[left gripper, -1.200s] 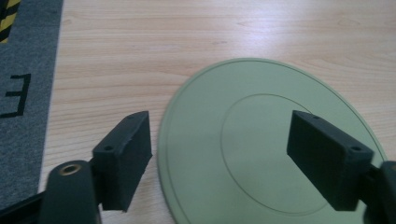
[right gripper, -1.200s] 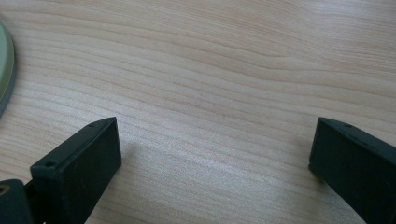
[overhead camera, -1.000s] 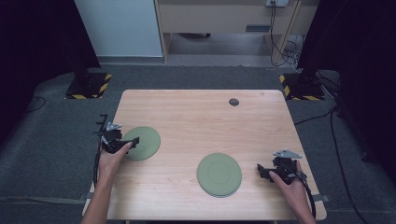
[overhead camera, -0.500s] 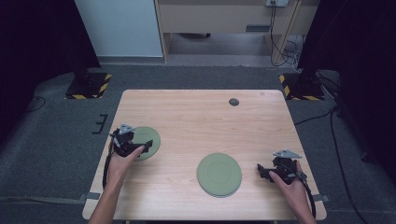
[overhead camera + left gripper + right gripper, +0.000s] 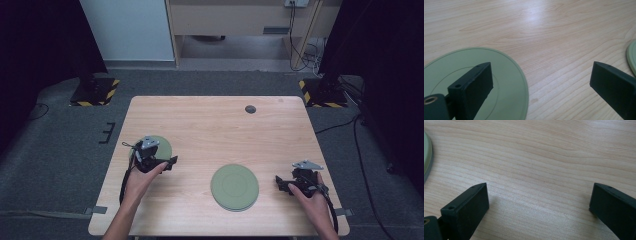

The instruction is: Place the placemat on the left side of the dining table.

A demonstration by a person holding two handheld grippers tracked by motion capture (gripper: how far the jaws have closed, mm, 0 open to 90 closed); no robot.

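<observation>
The left gripper stands wide, jaws just opened further with nothing between them, above the right rim of the green plate at left of centre; the right gripper, also wide and empty, rests lower right, near a second green plate. The plate looks thin, stiff, smooth, probably light and a little slippery on the grained wooden table; its raised rim seems the place to pinch.

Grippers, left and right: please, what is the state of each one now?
Left gripper: open, holding nothing; its jaws have just been opening above the left green plate.
Right gripper: open, holding nothing.
</observation>
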